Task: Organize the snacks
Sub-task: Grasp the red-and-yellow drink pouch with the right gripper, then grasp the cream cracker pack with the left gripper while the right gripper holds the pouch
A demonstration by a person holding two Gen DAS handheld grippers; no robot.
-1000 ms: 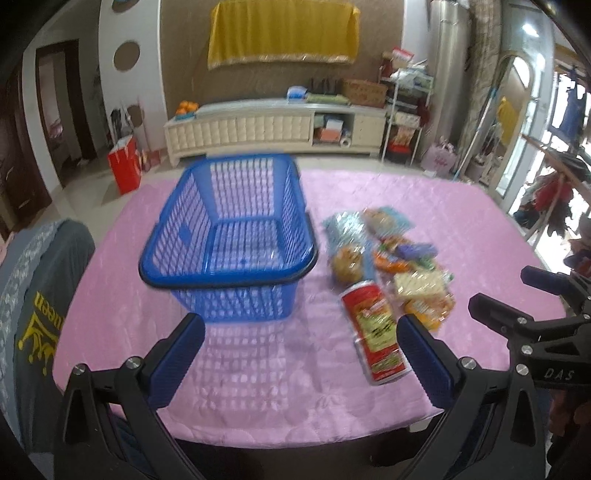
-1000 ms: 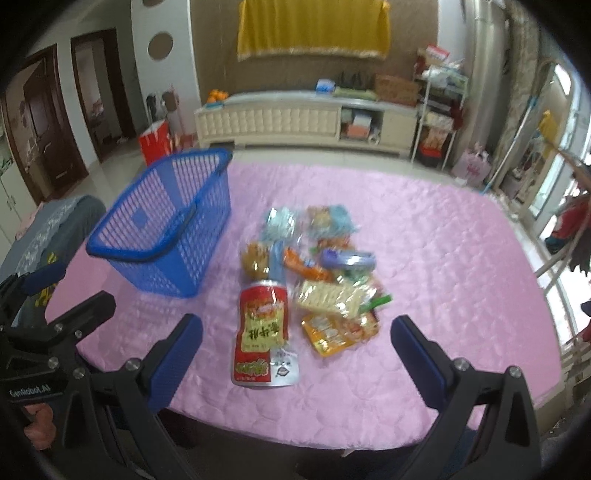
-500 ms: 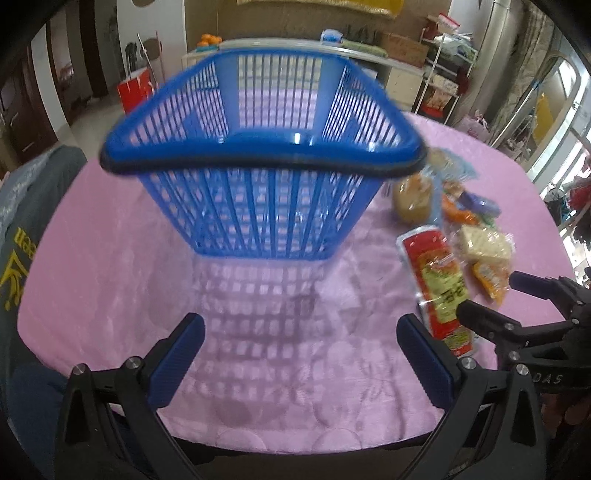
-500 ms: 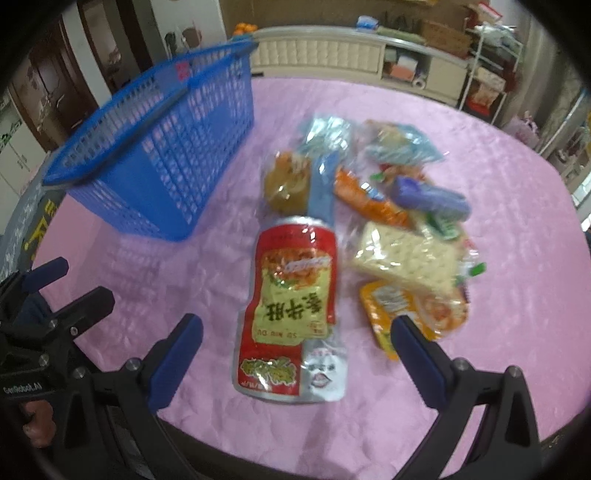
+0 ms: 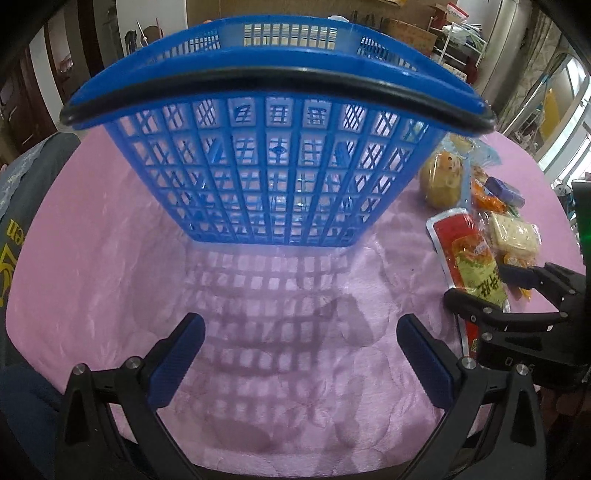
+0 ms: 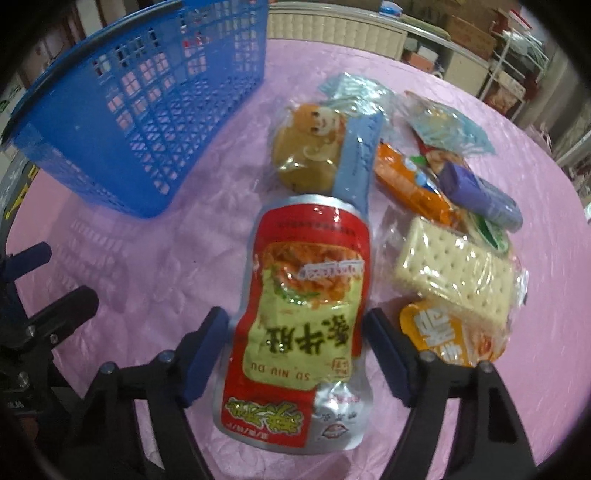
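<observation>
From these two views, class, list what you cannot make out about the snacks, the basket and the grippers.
- Red pouch: in the left view, its near end sits behind the right gripper.
- Basket floor: seen only through mesh, contents uncertain.
- Orange pack: right view, under the crackers.
- Right view is blurred, so whether the pads touch the pouch is unclear.
- Left gripper: open over bare cloth.

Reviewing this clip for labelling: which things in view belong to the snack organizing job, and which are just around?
Part of the job:
blue basket
red snack pouch, between the open right gripper fingers
cracker pack
bun packet
orange packet
purple packet
left gripper, open

Just around:
pink tablecloth
white cabinet
wire shelf
</observation>
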